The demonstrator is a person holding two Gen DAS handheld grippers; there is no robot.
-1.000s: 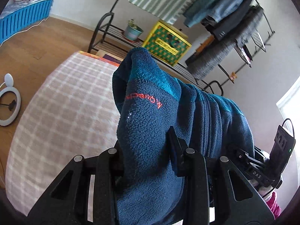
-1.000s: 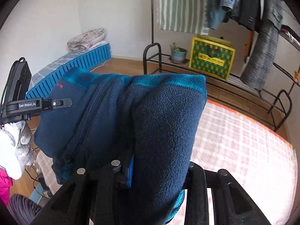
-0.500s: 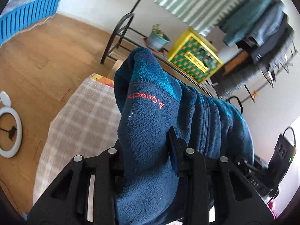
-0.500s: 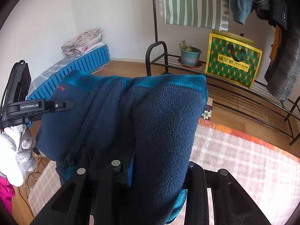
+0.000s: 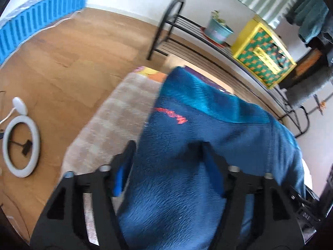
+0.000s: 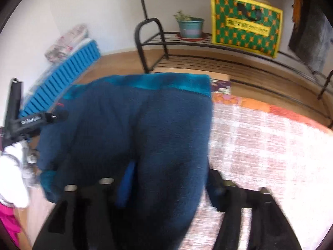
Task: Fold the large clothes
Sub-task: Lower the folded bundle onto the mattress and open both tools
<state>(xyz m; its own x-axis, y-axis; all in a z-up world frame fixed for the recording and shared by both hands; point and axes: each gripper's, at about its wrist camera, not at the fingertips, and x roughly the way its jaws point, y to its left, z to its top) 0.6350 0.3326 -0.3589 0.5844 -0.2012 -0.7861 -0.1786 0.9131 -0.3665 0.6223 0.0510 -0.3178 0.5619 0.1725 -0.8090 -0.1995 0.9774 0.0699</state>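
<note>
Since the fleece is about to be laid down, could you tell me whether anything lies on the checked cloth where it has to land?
Nothing visible does. The blue fleece hangs between the opening fingers of both grippers, and the checked cloth shows bare wherever it can be seen. The part directly under the fleece is hidden, so that patch cannot be judged.

Motion blur smears the fleece jacket (image 5: 187,156), its red lettering unreadable.
</note>
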